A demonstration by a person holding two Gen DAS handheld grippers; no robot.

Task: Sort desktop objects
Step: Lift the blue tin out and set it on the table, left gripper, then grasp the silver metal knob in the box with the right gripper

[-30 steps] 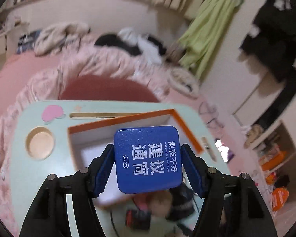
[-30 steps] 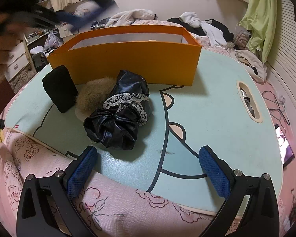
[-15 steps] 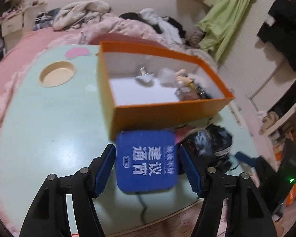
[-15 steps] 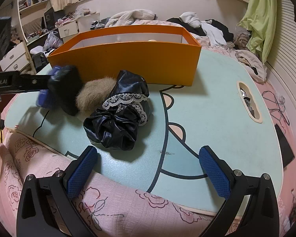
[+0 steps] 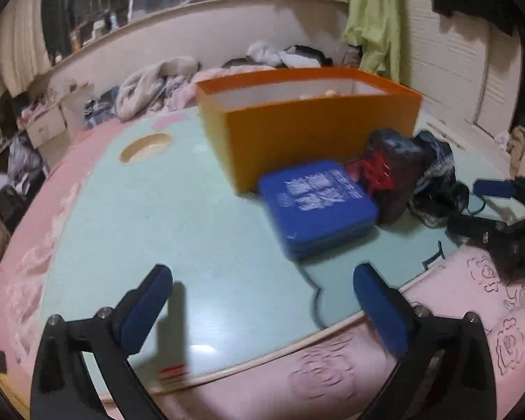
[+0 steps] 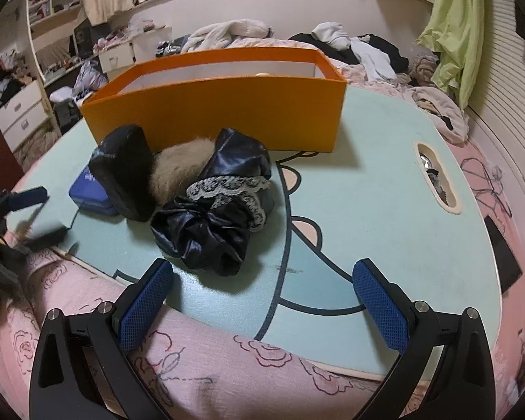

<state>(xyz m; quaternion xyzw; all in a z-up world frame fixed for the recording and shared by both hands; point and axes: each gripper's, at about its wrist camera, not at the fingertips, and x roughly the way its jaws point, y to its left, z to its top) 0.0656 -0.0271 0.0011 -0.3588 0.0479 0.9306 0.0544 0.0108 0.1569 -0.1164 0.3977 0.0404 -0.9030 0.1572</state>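
Observation:
A blue tin [image 5: 318, 206] with white lettering lies flat on the mint-green lap table [image 5: 178, 231], beside the orange box [image 5: 318, 129]; it also shows in the right wrist view [image 6: 91, 192]. My left gripper [image 5: 262, 301] is open and empty, back from the tin near the table's front edge. A black case [image 6: 126, 171] leans on the tin, next to a beige fur ball [image 6: 178, 171] and a black satin lace-trimmed cloth [image 6: 220, 210]. My right gripper [image 6: 262, 297] is open and empty at the table's near edge, in front of the cloth.
The orange box [image 6: 220, 112] stands at the back of the table with small items inside. The table has a round cup hole [image 5: 145, 143] and a slot [image 6: 435, 178]. A pink quilt [image 6: 227, 367] surrounds it. Clothes lie piled behind.
My left gripper lowered the blue tin onto the table beside the orange box, let it go, opened and drew back. The right gripper has not moved.

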